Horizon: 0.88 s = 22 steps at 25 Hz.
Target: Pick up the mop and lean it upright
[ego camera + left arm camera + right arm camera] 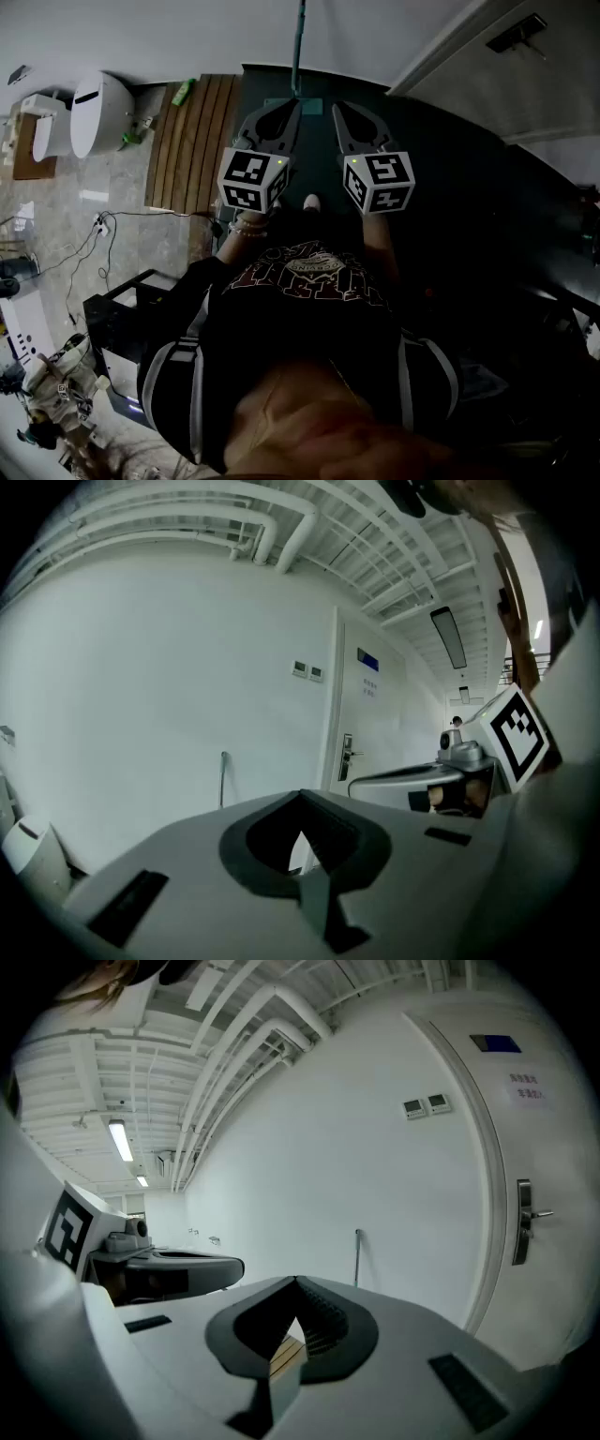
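A white toilet (97, 114) stands at the left of the head view. Between it and the dark mat (450, 187) lies a wooden slat board (192, 141) with a green bottle (183, 91) at its far end. Cables (103, 239) trail over the tiled floor. A white door (534, 1147) with a metal handle (523, 1221) is to the right of the mop.

The mop (298, 42) stands upright against the white wall straight ahead, its teal handle rising just past the gripper tips. Nothing lies between it and the grippers, and neither touches it.

The left gripper (300, 795) has its jaws closed tip to tip with nothing between them. The right gripper (295, 1281) is the same, closed and empty. The two are held side by side, near each other.

Two small wall switches (427, 1105) sit left of the door. A blue sign (494, 1044) hangs above it, and the print on the door is too small to read. The shirt (314, 272) bears a logo I cannot read.
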Available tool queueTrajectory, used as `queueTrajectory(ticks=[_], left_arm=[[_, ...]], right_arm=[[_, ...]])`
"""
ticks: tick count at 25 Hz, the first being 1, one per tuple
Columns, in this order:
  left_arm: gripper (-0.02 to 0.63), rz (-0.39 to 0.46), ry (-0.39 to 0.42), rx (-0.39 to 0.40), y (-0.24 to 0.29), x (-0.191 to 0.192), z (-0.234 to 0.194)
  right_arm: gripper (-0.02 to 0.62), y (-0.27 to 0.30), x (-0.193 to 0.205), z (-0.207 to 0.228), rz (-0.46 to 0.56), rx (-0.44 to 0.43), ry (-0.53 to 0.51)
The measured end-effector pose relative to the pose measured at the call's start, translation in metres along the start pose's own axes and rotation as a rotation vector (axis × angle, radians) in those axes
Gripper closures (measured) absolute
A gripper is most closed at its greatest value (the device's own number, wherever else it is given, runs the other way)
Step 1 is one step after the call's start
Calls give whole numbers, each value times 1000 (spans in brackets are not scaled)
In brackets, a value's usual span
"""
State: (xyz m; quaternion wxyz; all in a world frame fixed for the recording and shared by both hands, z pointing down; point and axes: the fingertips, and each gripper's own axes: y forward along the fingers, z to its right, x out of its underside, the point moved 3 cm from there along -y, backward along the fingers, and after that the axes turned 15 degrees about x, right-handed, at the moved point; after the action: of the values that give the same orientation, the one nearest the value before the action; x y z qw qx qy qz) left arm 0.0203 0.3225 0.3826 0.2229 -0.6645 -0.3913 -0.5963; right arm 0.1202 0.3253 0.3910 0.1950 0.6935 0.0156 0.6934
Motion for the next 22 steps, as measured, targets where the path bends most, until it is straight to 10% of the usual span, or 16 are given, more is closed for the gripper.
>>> queueTrajectory(ticks=[22], left_arm=[[560,-10,-31,-55,32,8,-6]], right_arm=[[577,23,-1,31,6,-76,-16]])
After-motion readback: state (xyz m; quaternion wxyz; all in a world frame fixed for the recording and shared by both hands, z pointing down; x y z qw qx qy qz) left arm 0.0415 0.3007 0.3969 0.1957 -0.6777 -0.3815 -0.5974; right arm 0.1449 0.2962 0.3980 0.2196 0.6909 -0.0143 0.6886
